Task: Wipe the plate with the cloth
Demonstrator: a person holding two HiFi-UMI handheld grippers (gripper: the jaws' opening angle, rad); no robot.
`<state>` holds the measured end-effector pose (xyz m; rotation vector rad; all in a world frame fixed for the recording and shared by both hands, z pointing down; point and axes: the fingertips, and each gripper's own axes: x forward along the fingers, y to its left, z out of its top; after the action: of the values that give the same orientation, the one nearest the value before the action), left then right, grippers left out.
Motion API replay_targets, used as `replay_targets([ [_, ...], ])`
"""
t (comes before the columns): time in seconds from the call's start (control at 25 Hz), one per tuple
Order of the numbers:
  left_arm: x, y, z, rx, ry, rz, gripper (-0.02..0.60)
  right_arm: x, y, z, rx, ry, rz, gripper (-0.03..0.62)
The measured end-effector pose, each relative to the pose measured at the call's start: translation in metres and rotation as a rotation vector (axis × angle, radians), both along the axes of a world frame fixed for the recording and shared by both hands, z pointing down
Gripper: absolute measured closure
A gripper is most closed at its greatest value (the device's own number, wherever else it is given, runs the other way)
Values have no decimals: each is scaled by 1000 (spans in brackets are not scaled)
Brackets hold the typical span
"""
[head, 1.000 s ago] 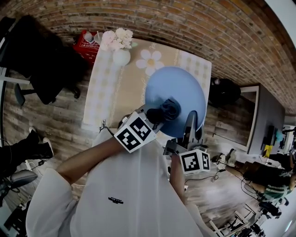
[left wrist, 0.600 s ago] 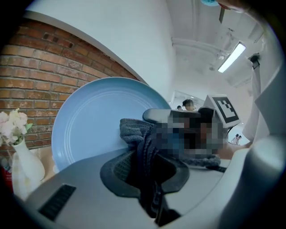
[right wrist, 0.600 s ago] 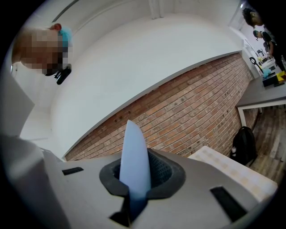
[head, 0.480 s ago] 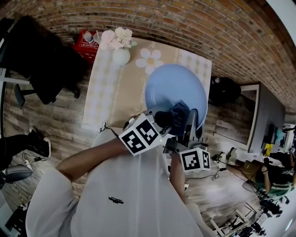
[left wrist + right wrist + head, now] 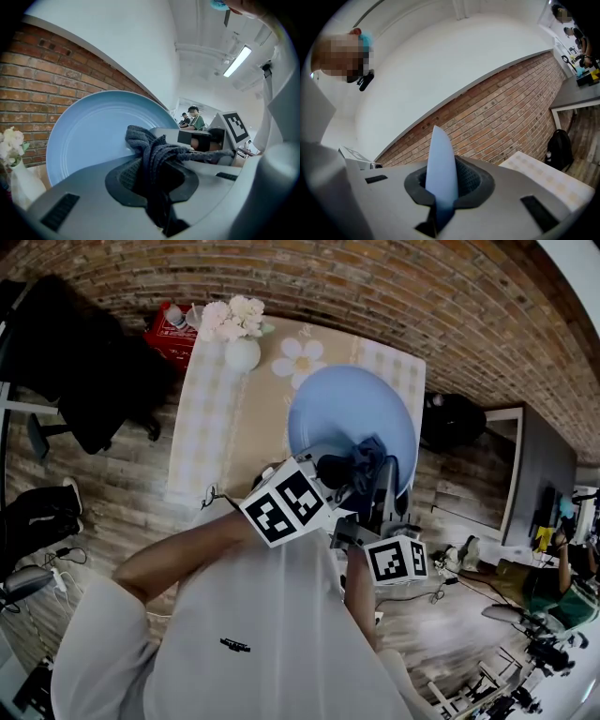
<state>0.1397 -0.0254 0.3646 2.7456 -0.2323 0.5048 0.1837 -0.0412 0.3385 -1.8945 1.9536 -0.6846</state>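
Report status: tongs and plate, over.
Right tongs shut on round light-blue plate, at rim. Left tongs shut on dark grey knitted cloth, against plate face. No obstruction.

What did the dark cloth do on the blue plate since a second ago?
The left tongs slid the dark cloth sideways across the blue plate, toward the right tongs. Nothing was picked up or let go. The left tongs stay shut on the cloth, the right tongs stay clamped on the plate's rim, and the flower vase stands where it was on the table.
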Motion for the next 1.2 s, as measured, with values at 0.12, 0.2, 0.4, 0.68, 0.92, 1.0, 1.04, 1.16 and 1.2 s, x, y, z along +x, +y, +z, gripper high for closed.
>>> replay_targets([
  [0.12,-1,-4,-1,1,1,0,520,-1,-1,1,-3,2,-15,534],
  [0.2,-3,-8,-1,3,3,-7,520,-2,-1,2,-3,0,-17,534],
  [0.4,-9,-28,-5,-13,30,-71,520,-7,3,11,-30,-25,-31,534],
  [0.68,-8,-39,-21,20,57,-73,520,-15,6,9,-37,-22,-50,534],
  [0.92,-12,-50,-22,21,69,-95,520,-16,6,7,-34,-14,-55,534],
  [1.0,-14,-52,-23,32,71,-108,520,-17,7,7,-34,-23,-54,534],
  [1.04,-15,-54,-23,36,74,-117,520,-17,8,7,-33,-26,-55,534],
  [1.16,-22,-62,-23,40,77,-157,520,-18,9,5,-30,-28,-61,534],
  [1.2,-24,-66,-23,42,75,-171,520,-18,10,5,-29,-28,-61,534],
])
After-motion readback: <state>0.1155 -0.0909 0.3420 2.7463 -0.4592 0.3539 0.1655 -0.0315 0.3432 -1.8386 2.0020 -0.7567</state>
